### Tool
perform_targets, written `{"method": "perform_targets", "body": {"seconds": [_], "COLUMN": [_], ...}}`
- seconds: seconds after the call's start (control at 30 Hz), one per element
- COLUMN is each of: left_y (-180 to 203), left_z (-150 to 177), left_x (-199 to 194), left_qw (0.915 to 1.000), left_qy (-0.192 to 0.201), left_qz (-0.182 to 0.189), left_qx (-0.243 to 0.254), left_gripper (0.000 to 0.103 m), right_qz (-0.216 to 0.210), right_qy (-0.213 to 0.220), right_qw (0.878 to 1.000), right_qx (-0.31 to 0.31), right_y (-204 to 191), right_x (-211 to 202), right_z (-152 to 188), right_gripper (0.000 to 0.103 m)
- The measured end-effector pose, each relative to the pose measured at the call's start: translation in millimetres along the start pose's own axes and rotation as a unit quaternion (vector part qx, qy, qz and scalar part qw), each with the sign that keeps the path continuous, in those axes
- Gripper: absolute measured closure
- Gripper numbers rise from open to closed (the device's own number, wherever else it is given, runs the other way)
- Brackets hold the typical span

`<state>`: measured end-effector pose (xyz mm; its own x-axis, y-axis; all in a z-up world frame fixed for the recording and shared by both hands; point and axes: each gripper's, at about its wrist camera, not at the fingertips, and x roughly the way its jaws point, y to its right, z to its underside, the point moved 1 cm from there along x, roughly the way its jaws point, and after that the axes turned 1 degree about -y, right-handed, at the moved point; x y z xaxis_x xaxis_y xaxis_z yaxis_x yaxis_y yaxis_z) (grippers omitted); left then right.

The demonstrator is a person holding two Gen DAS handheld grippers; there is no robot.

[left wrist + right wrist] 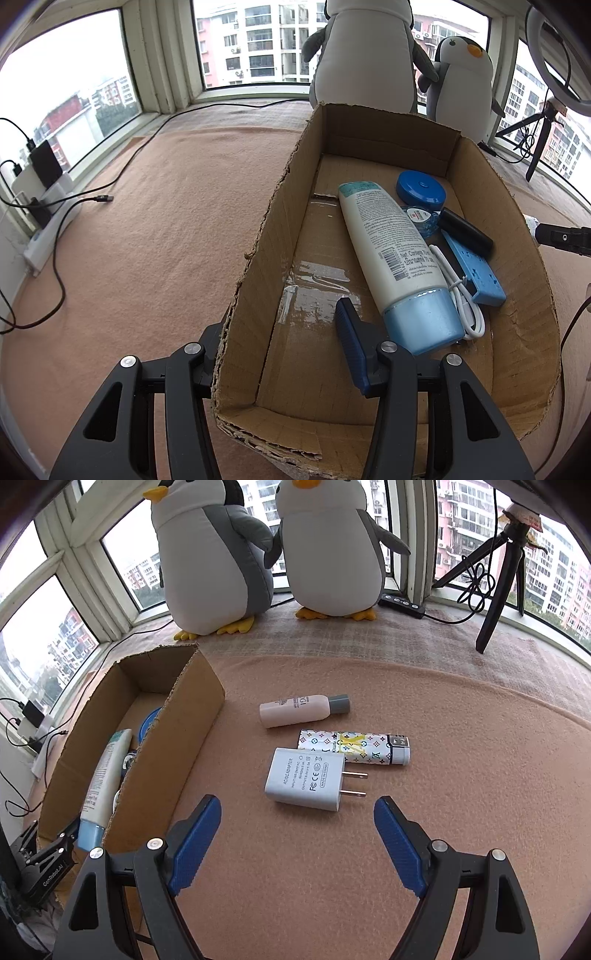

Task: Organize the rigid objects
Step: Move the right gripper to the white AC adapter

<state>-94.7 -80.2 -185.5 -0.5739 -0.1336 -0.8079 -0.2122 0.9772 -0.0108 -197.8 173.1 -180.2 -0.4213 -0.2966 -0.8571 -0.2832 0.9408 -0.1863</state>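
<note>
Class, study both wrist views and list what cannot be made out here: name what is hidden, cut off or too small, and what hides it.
- Left gripper, left wrist view: the cardboard box wall hides its left finger.
- Small round blue item, left wrist view: mostly hidden under the white tube.
- Box contents, right wrist view: the near wall hides most of them.
- White adapter, right wrist view: fine print too small.
- Big penguin toy, left wrist view: head cut off.

Two plush penguins [273, 550] stand side by side at the window [122, 557], flippers touching; black tripod [498, 565] to their right w/ a looped cable; small black remote [402, 605] on the sill near the penguins' feet; peach blanket [147, 240] covers the surface (loose USB cable [103, 198] lying on it); white power strip [48, 229] at far left.
</note>
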Motion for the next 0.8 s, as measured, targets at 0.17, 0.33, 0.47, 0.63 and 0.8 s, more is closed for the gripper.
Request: {"method": "perform_targets", "body": {"seconds": [0.17, 0.33, 0.47, 0.63, 0.8], "left_y": [0, 0, 0, 0, 0], "left_z": [0, 0, 0, 0, 0], "left_x": [0, 0, 0, 0, 0], "left_qw": [1.0000, 1.0000, 1.0000, 1.0000, 1.0000], "left_qy": [0.000, 0.000, 0.000, 0.000, 0.000], "left_qz": [0.000, 0.000, 0.000, 0.000, 0.000], "left_qx": [0.000, 0.000, 0.000, 0.000, 0.000], "left_gripper": [0.054, 0.054, 0.054, 0.054, 0.054], "right_qz": [0.004, 0.011, 0.022, 0.037, 0.049], "right_qy": [-0.011, -0.024, -0.029, -0.038, -0.042], "right_qw": [1.000, 0.999, 0.999, 0.998, 0.998], "right_qx": [0.026, 0.034, 0.033, 0.031, 0.028], "right_y": [6, 4, 0, -3, -4], "right_x": [14, 25, 30, 35, 38], "right_z": [-2, -6, -10, -16, -19], "right_gripper": [0.021, 0.021, 0.021, 0.021, 0.021]}}
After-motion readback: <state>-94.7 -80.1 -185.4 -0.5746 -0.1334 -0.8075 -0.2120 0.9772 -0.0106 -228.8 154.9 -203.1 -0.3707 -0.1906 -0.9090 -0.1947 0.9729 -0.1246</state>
